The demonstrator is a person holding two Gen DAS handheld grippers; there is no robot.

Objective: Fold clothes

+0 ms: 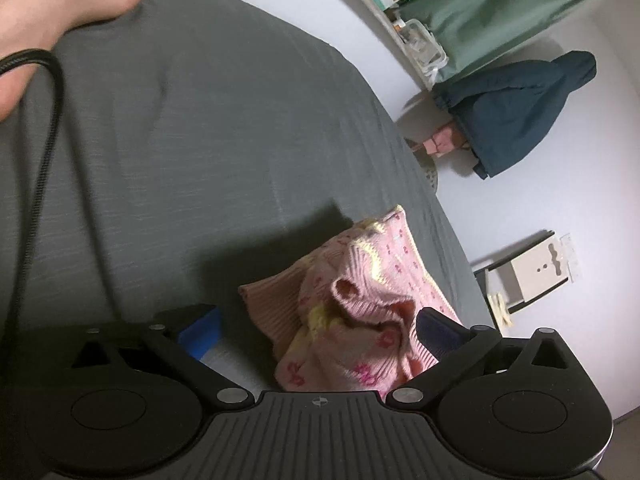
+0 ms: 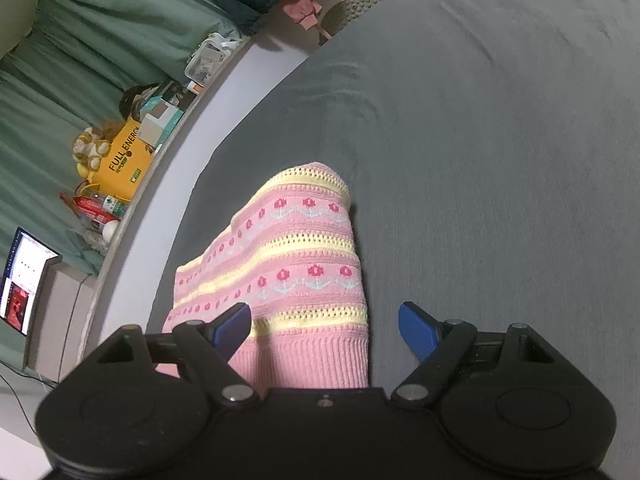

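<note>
One pink knitted sweater (image 2: 296, 264) with yellow bands and red flower rows lies on the grey bedsheet (image 2: 500, 160), near the edge of the bed that faces the wall; in the right wrist view it lies fairly flat, its ribbed hem nearest the camera; in the left wrist view the sweater (image 1: 352, 312) is bunched and crumpled, showing its inside-out weave; the right gripper (image 2: 324, 326) stands spread wide, its left blue finger (image 2: 234, 326) over the knit near the hem and its right blue finger (image 2: 418, 330) over bare sheet, nothing clamped between them; the left gripper (image 1: 320, 332) is likewise parted wide, one blue finger (image 1: 202, 334) over the sheet (image 1: 200, 140) and the other dark finger (image 1: 434, 334) against the rumpled folds, gripping nothing; a bare foot (image 1: 60, 8) rests on the sheet at the far corner, a black braided cable (image 1: 40, 168) crossing in front of it; beyond the bed, a green curtain (image 2: 80, 60) hangs behind a ledge (image 2: 172, 152) holding a yellow box (image 2: 122, 164), a plush toy (image 2: 90, 148) and a clear plastic container (image 2: 206, 62); a dark blue jacket (image 1: 520, 116) hangs on the white wall; a laptop screen (image 2: 22, 280) glows at the left edge.
</note>
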